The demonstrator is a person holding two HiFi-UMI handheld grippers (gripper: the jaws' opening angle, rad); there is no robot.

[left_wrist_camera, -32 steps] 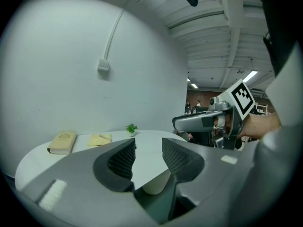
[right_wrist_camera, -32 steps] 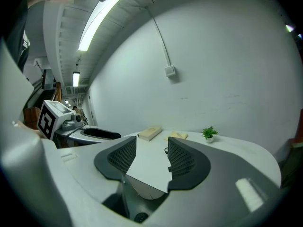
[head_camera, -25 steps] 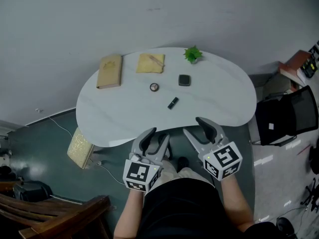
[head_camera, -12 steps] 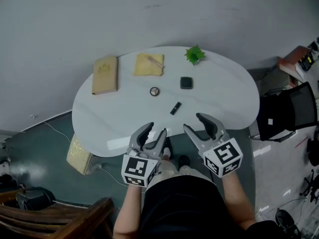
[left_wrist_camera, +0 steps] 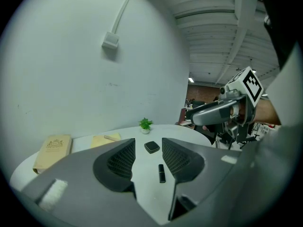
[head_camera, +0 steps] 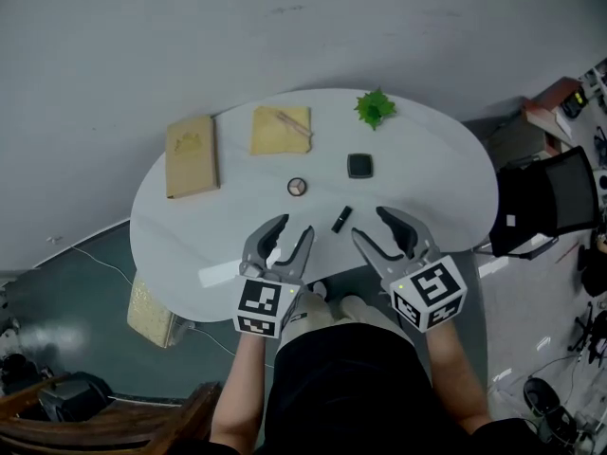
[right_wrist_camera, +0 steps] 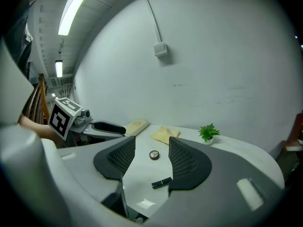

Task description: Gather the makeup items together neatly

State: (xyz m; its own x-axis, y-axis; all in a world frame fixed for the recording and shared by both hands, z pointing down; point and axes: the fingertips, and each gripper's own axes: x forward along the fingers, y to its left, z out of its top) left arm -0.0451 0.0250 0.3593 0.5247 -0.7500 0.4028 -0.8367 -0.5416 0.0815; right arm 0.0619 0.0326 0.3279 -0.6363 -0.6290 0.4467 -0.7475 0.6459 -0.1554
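On the white table [head_camera: 436,183] lie a black lipstick [head_camera: 341,219], a round open compact [head_camera: 297,187] and a square black compact [head_camera: 359,166]. A yellow pouch [head_camera: 281,130] with a thin stick on it lies further back. My left gripper [head_camera: 280,237] hovers open over the near edge, left of the lipstick. My right gripper [head_camera: 384,227] is open just right of it. Neither holds anything. The left gripper view shows the lipstick [left_wrist_camera: 162,173] and the square compact [left_wrist_camera: 151,147] ahead between its jaws. Ahead of the right gripper's jaws are the lipstick [right_wrist_camera: 161,182] and the round compact [right_wrist_camera: 154,155].
A tan book [head_camera: 191,154] lies at the table's back left and a small green plant [head_camera: 376,108] stands at the back. A black chair [head_camera: 555,207] is at the right, a wooden chair [head_camera: 123,420] at the lower left, and a yellow cushion [head_camera: 152,316] under the table's left edge.
Both grippers have moved forward from in front of the table to over its near edge, closing on the lipstick. The items on the table have not moved.
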